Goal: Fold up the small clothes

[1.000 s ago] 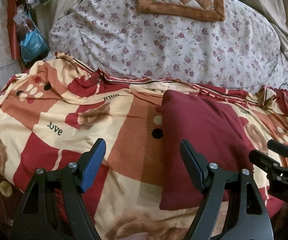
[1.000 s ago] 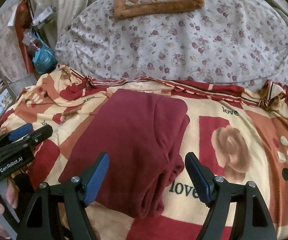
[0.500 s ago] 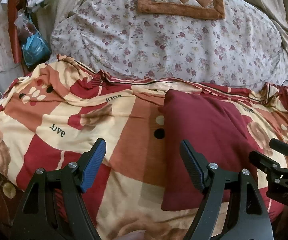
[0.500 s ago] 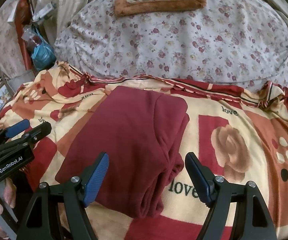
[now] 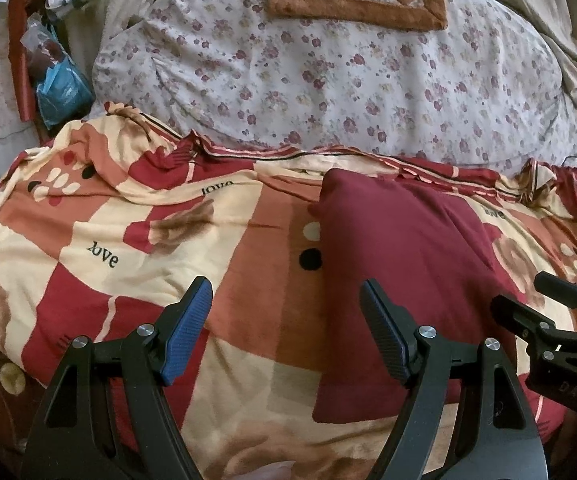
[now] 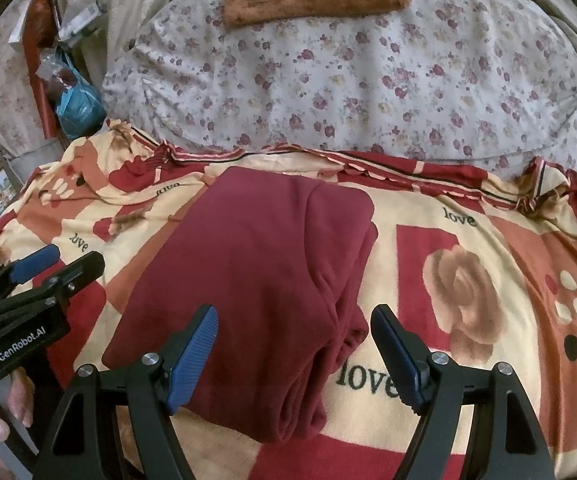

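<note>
The maroon garment (image 6: 256, 280), folded and soft-looking, lies on the patterned blanket (image 6: 468, 300). Both the left gripper (image 5: 284, 324) and right gripper (image 6: 294, 348) gape empty above it. Its thick layered right edge probably offers the best pinch.

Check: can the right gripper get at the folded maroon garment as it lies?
Probably yes: the right gripper is open just above the garment, which lies bare on the blanket with nothing between.

Daylit bed (image 6: 488, 288) with floral quilt (image 6: 348, 80) behind.
</note>
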A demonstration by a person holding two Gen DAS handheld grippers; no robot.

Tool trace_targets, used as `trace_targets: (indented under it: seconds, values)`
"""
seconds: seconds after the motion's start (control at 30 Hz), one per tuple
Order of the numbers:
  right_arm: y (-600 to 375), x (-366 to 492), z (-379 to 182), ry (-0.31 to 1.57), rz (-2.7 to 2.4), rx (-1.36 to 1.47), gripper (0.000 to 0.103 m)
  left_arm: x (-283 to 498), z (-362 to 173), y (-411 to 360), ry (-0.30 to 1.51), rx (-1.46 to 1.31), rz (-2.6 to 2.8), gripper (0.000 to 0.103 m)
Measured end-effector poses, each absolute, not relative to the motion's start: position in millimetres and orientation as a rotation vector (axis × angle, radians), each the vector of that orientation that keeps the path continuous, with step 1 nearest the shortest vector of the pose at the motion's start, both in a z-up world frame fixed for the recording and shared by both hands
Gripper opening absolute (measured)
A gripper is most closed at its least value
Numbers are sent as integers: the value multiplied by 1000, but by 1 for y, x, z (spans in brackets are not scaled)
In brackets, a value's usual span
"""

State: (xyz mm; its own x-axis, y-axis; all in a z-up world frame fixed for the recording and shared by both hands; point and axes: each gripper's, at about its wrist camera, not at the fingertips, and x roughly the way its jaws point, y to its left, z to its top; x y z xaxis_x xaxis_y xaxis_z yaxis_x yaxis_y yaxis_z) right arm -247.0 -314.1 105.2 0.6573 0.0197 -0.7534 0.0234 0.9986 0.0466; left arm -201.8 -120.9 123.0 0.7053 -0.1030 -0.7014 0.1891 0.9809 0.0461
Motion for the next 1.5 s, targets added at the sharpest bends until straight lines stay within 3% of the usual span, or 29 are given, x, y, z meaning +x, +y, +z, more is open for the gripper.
trace_targets:
  seconds: [1.5]
  values:
    - [-311, -201, 89, 922, -8, 29, 77, -157, 101, -126, 841, 111, -195, 77]
